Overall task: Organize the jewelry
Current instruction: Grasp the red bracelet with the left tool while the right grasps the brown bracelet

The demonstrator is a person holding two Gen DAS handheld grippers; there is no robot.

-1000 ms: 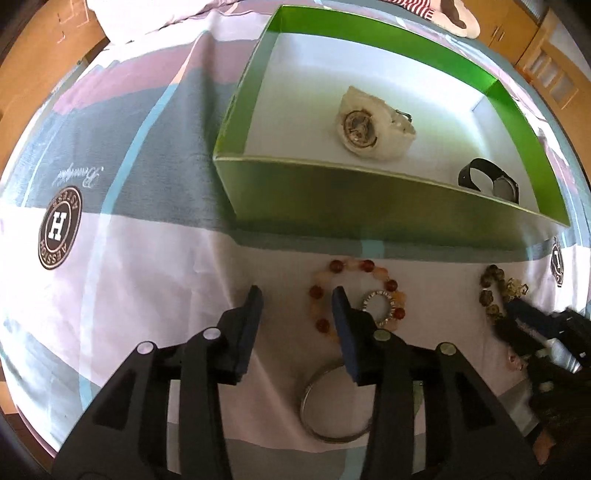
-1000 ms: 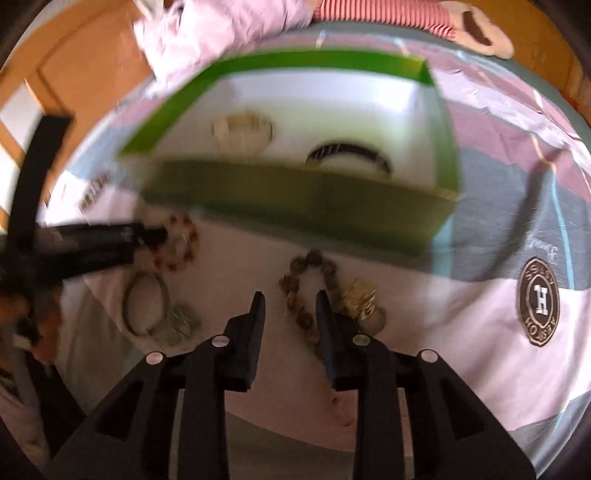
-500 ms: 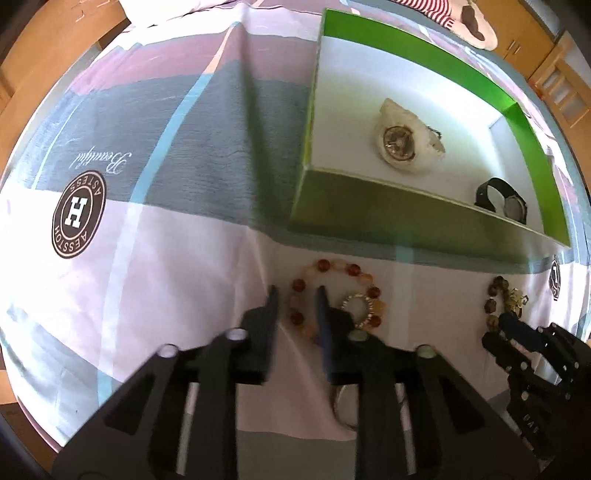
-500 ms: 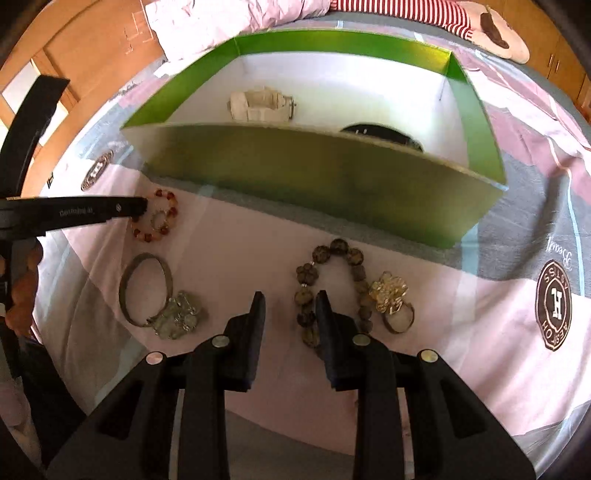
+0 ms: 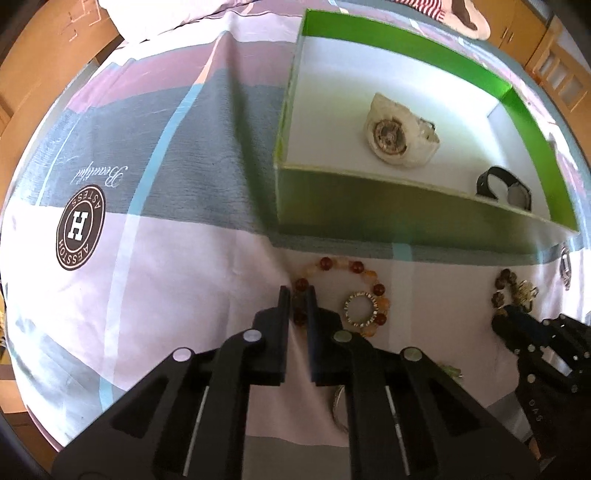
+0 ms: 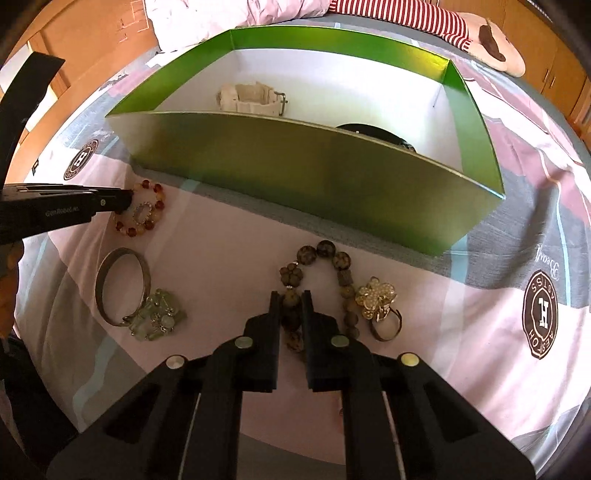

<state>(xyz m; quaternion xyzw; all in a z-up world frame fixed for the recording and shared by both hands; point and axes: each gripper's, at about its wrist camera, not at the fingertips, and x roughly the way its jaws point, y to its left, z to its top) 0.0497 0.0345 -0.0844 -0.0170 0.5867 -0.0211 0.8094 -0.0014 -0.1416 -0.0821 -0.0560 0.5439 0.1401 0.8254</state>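
Note:
A green box (image 5: 388, 218) (image 6: 295, 173) on the bedspread holds a white watch (image 5: 397, 134) (image 6: 255, 98) and a black watch (image 5: 506, 186). My left gripper (image 5: 297, 295) is shut on the left side of an orange-and-red bead bracelet (image 5: 354, 267) (image 6: 147, 206), which rings a small silver ring (image 5: 360, 308). My right gripper (image 6: 290, 299) is shut on a brown bead bracelet (image 6: 321, 254) lying on the cloth. A gold flower ring (image 6: 376, 295) lies just right of it.
A silver bangle (image 6: 122, 284) and a pale green bead piece (image 6: 159, 317) lie at the left in the right wrist view. A pillow and a striped soft toy (image 6: 424, 22) lie beyond the box. Wooden furniture surrounds the bed.
My left gripper has closed from wide open onto the orange bead bracelet. My right gripper has narrowed onto the brown bead bracelet.

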